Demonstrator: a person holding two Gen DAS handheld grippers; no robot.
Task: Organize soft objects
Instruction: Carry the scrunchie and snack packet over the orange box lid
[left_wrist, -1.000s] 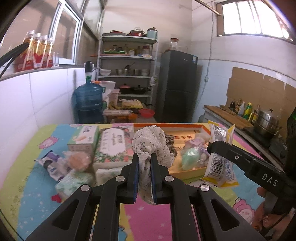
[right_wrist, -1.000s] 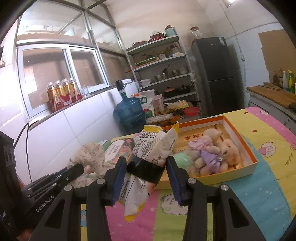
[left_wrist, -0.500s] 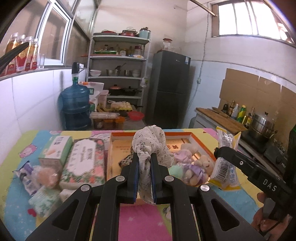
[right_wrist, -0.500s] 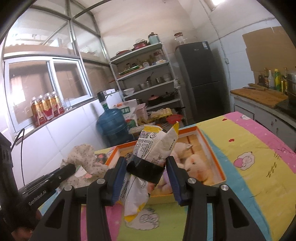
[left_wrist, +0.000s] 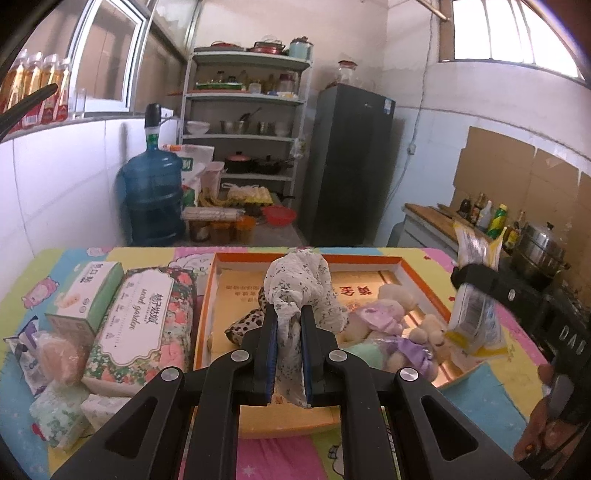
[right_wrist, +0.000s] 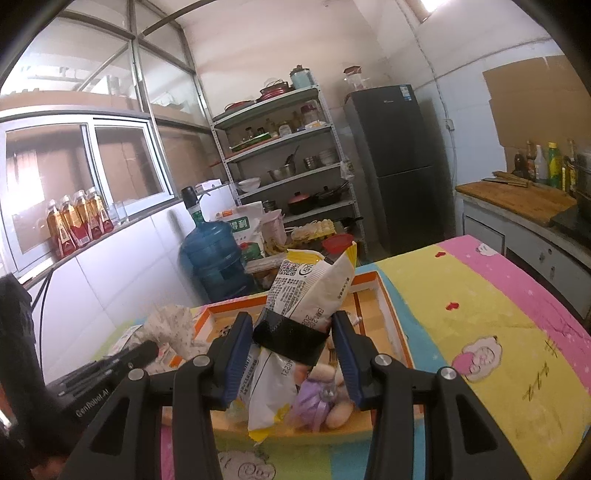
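Over the orange-rimmed tray (left_wrist: 421, 275), both grippers are carrying loads. The left gripper (left_wrist: 289, 325) is clamping a floral cloth bundle (left_wrist: 301, 280) between its jaws, the bulk of the cloth bulging above them and a tail hanging below. The right gripper (right_wrist: 291, 341) is holding a white-and-yellow snack packet (right_wrist: 310, 284), its jaws pressing on a black band around the packet's middle.

Risks from this position:
- The cloth is being gripped by a narrow fold only; a quick swing is likely to let it slide out short of the tray.
- The packet is standing tall above its band and is probably crushable; a tighter squeeze could burst it, and a release from height could tip it over the tray wall.
- The grippers are working near each other over one tray, so a collision is possible.
- The plush toys (left_wrist: 399, 328) are already crowding the right part of the tray; a load dropped there could roll out.

Count on the worktop (right_wrist: 480, 295):
- one tray;
- several plush toys, overlapping, exact number unclear;
- one leopard-print item (left_wrist: 245, 325) in the tray;
- one floral wipes pack (left_wrist: 147, 317);
- one green-and-white tissue box (left_wrist: 90, 291);
- smaller soft packs at the left edge, too heaped to count.
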